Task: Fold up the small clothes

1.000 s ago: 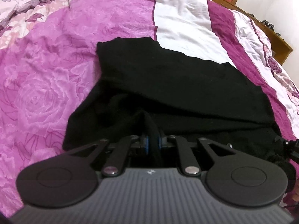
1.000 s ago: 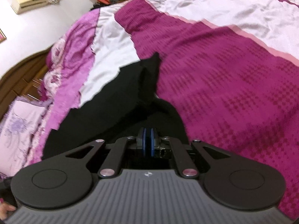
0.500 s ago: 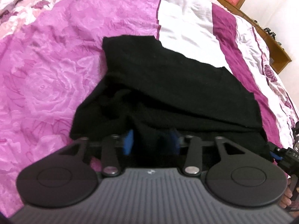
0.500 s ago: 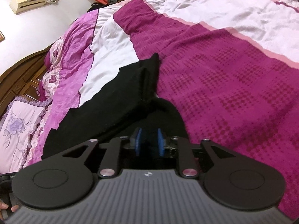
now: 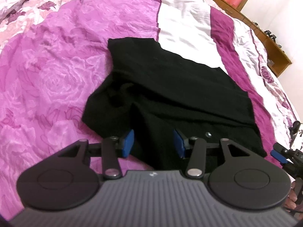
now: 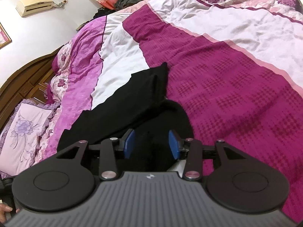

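Observation:
A black garment lies partly folded on the bed, its far half laid flat over a bunched near edge. It also shows in the right wrist view as a long dark strip with a raised corner. My left gripper is open, its blue pads on either side of the garment's near edge, holding nothing. My right gripper is open just above the other end of the near edge. The right gripper's blue tip shows at the left view's right edge.
The bed is covered by a pink, magenta and white quilt with rose patterns. A wooden headboard and a floral pillow are at the left. A wooden shelf stands beyond the bed.
Both grippers were shut on the garment's near edge a second ago; both have opened and let it go. The cloth has dropped onto the bed and both grippers have drawn back slightly.

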The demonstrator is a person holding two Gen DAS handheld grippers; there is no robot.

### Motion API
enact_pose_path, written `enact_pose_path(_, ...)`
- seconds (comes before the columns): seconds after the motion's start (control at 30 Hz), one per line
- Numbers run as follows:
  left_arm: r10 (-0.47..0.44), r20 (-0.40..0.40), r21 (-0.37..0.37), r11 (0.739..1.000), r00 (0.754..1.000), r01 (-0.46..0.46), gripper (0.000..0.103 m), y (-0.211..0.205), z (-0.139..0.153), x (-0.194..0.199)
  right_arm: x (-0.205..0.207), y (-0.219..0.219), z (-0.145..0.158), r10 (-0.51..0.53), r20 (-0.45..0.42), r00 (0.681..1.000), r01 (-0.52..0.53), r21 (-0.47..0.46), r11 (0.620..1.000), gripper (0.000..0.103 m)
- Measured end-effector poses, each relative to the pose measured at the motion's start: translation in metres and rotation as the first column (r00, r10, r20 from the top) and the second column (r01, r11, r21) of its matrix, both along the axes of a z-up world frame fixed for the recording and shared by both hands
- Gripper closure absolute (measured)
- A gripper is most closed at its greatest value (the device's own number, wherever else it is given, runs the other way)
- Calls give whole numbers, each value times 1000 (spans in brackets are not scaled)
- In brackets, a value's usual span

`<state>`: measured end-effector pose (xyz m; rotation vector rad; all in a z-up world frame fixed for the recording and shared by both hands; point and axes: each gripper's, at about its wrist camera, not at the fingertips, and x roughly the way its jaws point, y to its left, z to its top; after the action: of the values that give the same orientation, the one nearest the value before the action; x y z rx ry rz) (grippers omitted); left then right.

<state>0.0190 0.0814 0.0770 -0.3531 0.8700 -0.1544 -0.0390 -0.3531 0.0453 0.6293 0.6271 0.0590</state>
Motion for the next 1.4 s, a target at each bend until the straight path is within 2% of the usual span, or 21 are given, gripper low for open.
enact_pose_path(0.33,-20,-37,2,1000,999,20,55,-11,-9,-15,-23,9,3,23,-21,1000,-22,22,1000,54)
enact_pose_path(0.57,-15,-69,-6,1000,997,15,55,-8,-18,-22,-26,13,-13,45,-74,996,-38,92,995,53)
enact_pose_path(0.7,-20,-91,-26,1000,996,18,55,-9,-24,-23,-24,20,-25,60,-113,992,-50,92,995,53)
enact_pose_path(0.87,-24,-97,-7,1000,995,23,55,-14,-31,-24,-20,25,-42,80,-162,984,-60,127,990,53)
enact_pose_path(1.1,-60,-99,-97,994,993,50,54,-23,-41,-18,-18,28,-47,92,-165,982,-70,132,989,53)
enact_pose_path(1.4,-57,-91,-115,992,994,46,54,-33,-51,-5,-16,30,-49,106,-157,982,-90,111,990,52)
